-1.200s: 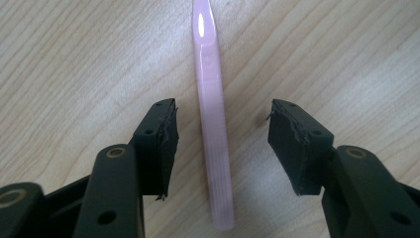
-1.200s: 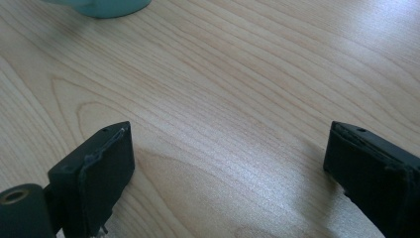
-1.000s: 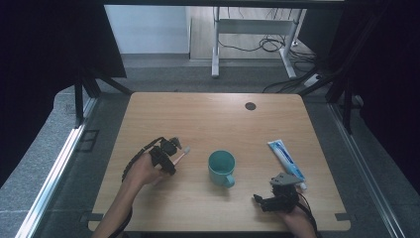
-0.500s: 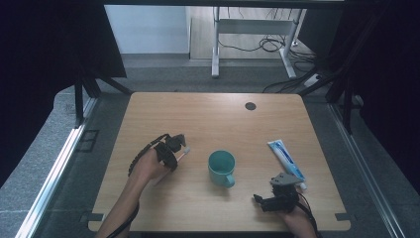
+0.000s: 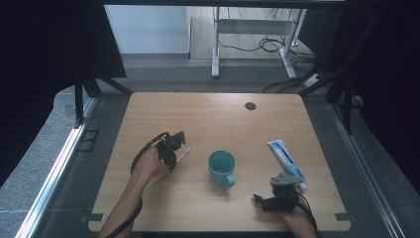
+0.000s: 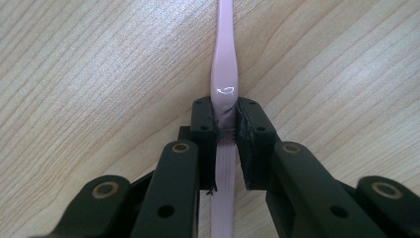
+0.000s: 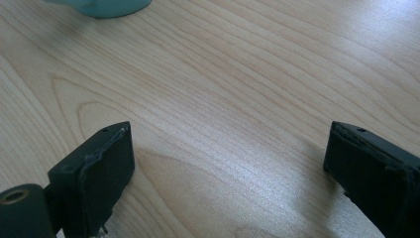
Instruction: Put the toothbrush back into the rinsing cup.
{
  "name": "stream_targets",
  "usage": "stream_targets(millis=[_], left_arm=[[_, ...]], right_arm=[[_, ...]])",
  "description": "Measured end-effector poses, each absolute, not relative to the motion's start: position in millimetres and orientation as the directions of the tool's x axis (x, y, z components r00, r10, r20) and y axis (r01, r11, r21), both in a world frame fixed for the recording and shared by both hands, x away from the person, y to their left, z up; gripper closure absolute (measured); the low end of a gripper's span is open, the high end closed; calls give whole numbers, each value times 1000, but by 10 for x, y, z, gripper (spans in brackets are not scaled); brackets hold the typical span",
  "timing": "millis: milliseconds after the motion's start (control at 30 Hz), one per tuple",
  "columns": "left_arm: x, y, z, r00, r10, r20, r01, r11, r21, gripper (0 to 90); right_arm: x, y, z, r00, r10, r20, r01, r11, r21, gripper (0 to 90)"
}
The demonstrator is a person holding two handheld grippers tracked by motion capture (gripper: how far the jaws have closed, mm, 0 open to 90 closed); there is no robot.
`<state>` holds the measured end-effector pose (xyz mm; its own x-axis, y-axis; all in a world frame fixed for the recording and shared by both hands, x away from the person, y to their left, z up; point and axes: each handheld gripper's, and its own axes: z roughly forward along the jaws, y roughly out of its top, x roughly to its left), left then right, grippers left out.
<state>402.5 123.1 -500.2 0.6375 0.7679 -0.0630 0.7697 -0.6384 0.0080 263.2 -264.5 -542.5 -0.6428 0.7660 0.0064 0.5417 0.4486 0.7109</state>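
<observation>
Closure completed: your left claw (image 6: 225, 131) had just been closing and clamped the pink toothbrush (image 6: 224, 64); lifting toward the cup (image 5: 221, 167) beside it looked possible.

Toothbrush (image 6: 224, 84): pale pink handle, glossy w/ a white glint; head end in high view looks whitish. Left gripper (image 6: 226, 130): black jaws, dull brass-coloured pivot pins, black cable. Right gripper (image 7: 230, 163): black too, w/ grey plate on top in high view. Mug (image 5: 221, 168): teal inside & out, plain, no pattern. Toothpaste tube (image 5: 286, 158): white w/ blue print & stripes. Table (image 5: 213, 119): light wood, wavy brown grain lines; one small dark round spot near far edge. Floor around: grey.
</observation>
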Motion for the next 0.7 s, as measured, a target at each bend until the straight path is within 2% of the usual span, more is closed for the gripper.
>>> stream_targets(millis=[700], left_arm=[[4006, 1217, -4789, 653, 748, -115, 757, -649, 75, 794]], right_arm=[[2633, -2647, -5426, -645, 765, 6, 540, 450, 711, 51]])
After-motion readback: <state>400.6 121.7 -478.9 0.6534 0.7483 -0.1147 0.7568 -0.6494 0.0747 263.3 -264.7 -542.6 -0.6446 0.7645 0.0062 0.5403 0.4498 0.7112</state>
